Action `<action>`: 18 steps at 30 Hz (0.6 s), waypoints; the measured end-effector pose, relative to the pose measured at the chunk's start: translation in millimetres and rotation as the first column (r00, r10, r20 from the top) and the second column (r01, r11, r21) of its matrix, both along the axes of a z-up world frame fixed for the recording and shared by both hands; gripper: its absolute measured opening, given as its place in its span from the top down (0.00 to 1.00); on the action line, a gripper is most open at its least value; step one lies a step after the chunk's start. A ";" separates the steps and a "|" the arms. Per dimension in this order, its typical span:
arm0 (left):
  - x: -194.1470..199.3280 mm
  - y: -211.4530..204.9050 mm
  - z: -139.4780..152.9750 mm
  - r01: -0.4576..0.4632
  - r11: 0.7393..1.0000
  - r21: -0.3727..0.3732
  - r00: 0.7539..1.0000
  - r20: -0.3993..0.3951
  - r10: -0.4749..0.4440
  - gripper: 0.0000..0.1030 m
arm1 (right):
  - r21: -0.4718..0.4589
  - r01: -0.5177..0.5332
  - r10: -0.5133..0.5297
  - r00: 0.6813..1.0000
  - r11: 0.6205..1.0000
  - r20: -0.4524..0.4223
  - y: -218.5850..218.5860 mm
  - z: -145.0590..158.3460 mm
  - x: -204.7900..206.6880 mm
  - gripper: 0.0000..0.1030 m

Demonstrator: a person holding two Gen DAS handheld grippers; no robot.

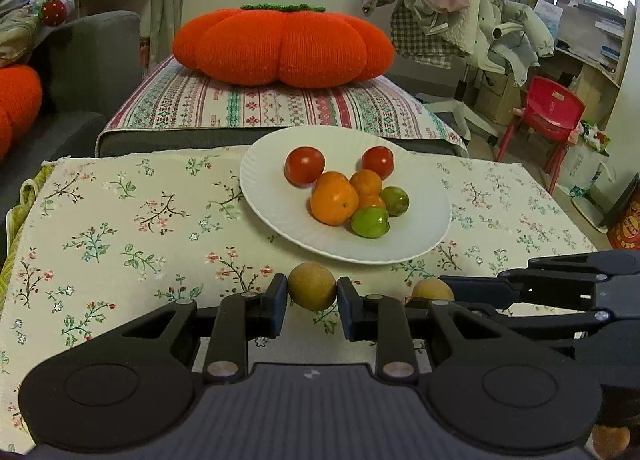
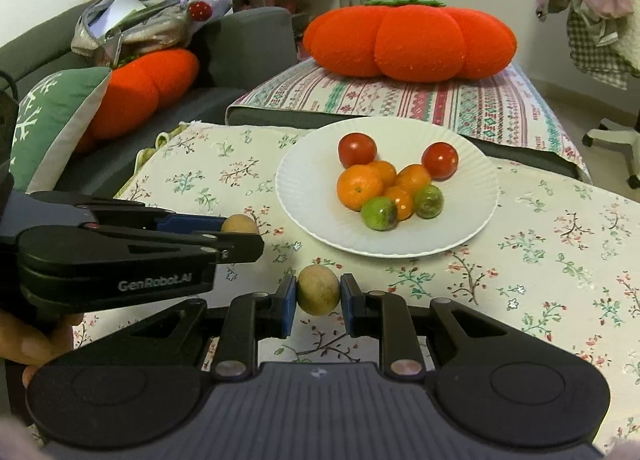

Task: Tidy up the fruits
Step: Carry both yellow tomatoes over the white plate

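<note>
A white plate (image 1: pixel 280 200) sits on the floral tablecloth and holds two red tomatoes (image 1: pixel 305 165), several oranges (image 1: pixel 334 198) and two green fruits (image 1: pixel 370 222). It also shows in the right wrist view (image 2: pixel 316 188). My left gripper (image 1: pixel 312 296) is shut on a round brown fruit (image 1: pixel 312 286), just in front of the plate's near rim. My right gripper (image 2: pixel 319 294) is shut on a second brown fruit (image 2: pixel 319 290), also near the rim. The right gripper shows side-on in the left wrist view (image 1: pixel 452 292), the left one in the right wrist view (image 2: pixel 240 234).
A large orange pumpkin cushion (image 1: pixel 284 46) lies on a patterned ottoman (image 1: pixel 272 108) behind the table. A grey sofa (image 2: pixel 248 44) with cushions stands to the left. A red child's chair (image 1: pixel 548 116) and a draped office chair stand to the right.
</note>
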State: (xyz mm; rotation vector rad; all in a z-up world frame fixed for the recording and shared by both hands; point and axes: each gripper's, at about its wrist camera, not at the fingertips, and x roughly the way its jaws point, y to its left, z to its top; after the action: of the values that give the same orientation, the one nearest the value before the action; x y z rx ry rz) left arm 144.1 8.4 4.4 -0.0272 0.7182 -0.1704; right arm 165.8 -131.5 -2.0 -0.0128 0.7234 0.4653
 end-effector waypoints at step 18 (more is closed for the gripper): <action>-1.9 2.9 11.9 -0.012 1.000 0.024 0.999 0.051 0.011 0.82 | 0.039 0.048 -0.049 0.998 0.998 0.049 -16.4 14.5 -1.7 0.80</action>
State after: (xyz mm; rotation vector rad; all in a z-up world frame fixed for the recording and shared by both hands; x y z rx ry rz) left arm 142.2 11.3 16.3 -0.0033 0.6693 -0.1511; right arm 164.2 -147.9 12.6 0.0286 0.6647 0.4308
